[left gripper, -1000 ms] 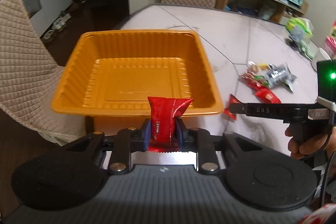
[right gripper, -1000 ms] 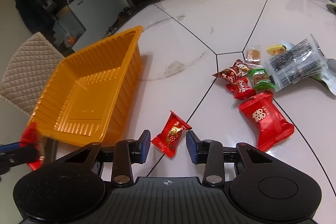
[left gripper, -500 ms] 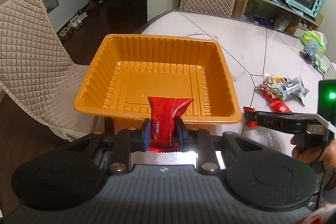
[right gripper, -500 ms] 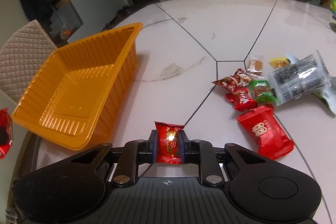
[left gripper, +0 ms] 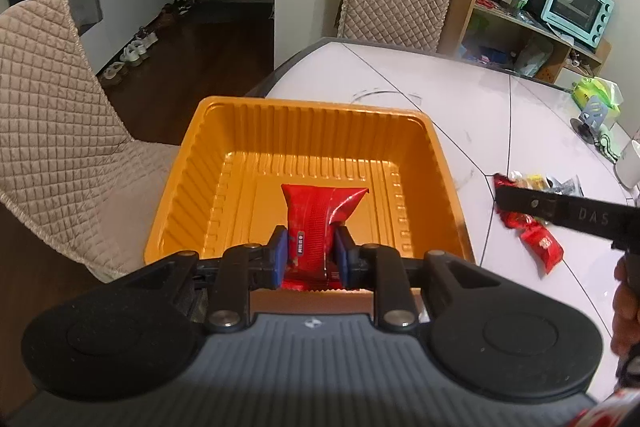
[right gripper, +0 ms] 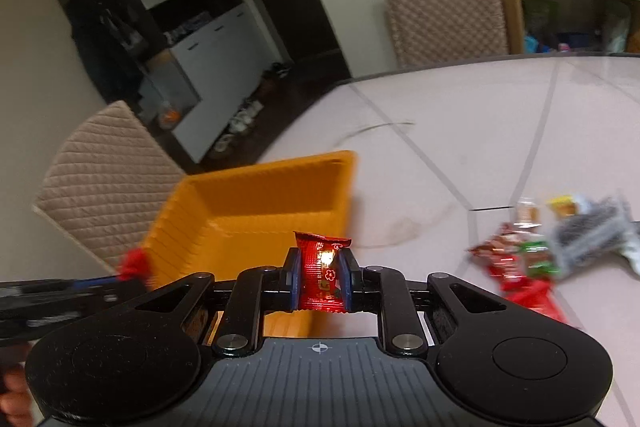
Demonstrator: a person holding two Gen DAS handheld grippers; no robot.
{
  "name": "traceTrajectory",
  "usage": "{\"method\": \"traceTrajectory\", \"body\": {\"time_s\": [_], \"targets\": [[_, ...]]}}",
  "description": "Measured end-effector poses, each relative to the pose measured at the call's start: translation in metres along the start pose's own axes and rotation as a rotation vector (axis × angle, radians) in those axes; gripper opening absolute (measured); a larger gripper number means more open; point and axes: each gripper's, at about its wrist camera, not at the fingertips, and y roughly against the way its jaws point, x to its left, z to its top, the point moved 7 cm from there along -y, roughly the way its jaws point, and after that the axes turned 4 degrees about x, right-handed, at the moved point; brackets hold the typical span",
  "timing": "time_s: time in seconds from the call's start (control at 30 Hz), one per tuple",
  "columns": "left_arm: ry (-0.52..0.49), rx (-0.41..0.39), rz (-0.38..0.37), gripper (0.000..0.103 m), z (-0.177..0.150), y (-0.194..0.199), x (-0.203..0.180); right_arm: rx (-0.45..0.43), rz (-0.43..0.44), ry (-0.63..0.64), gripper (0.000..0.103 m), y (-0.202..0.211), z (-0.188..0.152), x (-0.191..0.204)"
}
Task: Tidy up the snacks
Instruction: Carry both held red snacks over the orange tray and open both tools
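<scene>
The left gripper held a red snack packet clenched between its fingers, above the near edge of the orange tray. The right gripper, right of the tray, gripped a small red candy. More snacks lay on the tabletop beyond, right of the tray.

Red snack packet upright above orange tray
</scene>
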Motion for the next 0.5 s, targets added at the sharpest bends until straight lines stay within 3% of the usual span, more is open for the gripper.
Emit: {"method": "traceTrajectory", "body": {"time_s": [0.27, 0.5], "targets": [[-0.019, 0.041, -0.001, 0.023, 0.016, -0.026, 0.022, 0.086, 0.027, 0.000, 0.020, -0.049, -0.004, 0.050], [-0.017, 0.117, -0.025, 0.023, 0.017, -0.055, 0.032, 0.147, -0.020, -0.032, 0.020, -0.085, -0.013, 0.059]]}}
